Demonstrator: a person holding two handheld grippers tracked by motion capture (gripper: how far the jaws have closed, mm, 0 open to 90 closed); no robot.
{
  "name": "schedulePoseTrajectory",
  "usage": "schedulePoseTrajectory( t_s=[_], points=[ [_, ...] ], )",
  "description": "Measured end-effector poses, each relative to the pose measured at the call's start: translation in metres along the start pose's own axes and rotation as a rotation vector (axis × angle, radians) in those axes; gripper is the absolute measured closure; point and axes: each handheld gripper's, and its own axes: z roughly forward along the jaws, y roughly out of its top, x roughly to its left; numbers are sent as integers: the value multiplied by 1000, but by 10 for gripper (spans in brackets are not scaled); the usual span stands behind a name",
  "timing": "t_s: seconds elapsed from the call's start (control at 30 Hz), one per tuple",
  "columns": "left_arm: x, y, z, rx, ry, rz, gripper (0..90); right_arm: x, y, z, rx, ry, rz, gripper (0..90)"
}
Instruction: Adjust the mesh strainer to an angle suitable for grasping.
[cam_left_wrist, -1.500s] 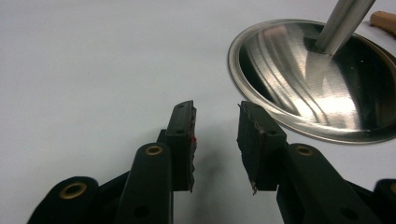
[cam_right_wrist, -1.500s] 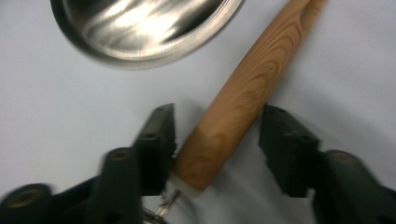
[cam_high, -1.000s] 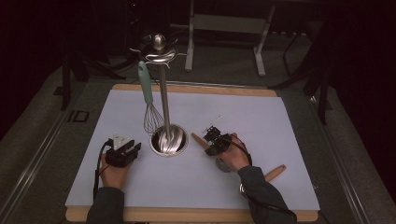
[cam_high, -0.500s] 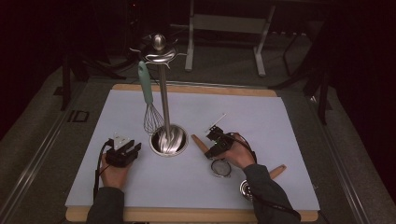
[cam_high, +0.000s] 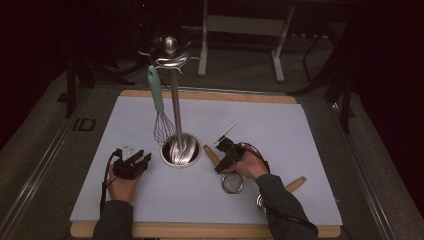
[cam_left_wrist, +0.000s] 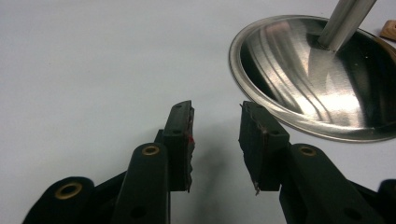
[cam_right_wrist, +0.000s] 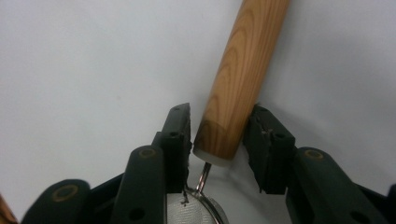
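Note:
A small strainer lies on the white mat, its wooden handle (cam_high: 211, 154) (cam_right_wrist: 238, 79) pointing at the steel stand and its mesh ring (cam_high: 232, 183) (cam_right_wrist: 196, 212) nearer me. My right gripper (cam_high: 223, 162) (cam_right_wrist: 219, 109) has just been closing on the thick end of that handle beside the ring, and its pads now sit against both sides. My left gripper (cam_high: 144, 158) (cam_left_wrist: 215, 105) rests open and empty on the mat, aimed at the stand's round base (cam_high: 181, 152) (cam_left_wrist: 317, 84).
From the top of the stand's pole (cam_high: 175, 100) a whisk (cam_high: 160, 127) hangs by its teal handle. A second wooden-handled utensil (cam_high: 296, 183) lies right of my right forearm, partly hidden. The mat (cam_high: 300, 130) covers a wooden board with dark floor around it.
My right hand has shifted slightly toward me along the strainer, uncovering the mesh ring, and its gripper now sits at the handle's thick end. The left hand has stayed put.

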Motion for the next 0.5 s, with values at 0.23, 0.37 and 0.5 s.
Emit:
schedulePoseTrajectory(
  t_s=[0.23,0.37,0.5],
  points=[
    [0,0,0,0,0,-3,648,0,-1,0,-23,-43,-4,706],
    [0,0,0,1,1,-1,648,0,-1,-4,-39,-62,-8,710],
    [0,0,0,2,1,1,647,1,-2,-9,-53,-64,-12,711]
  ],
)
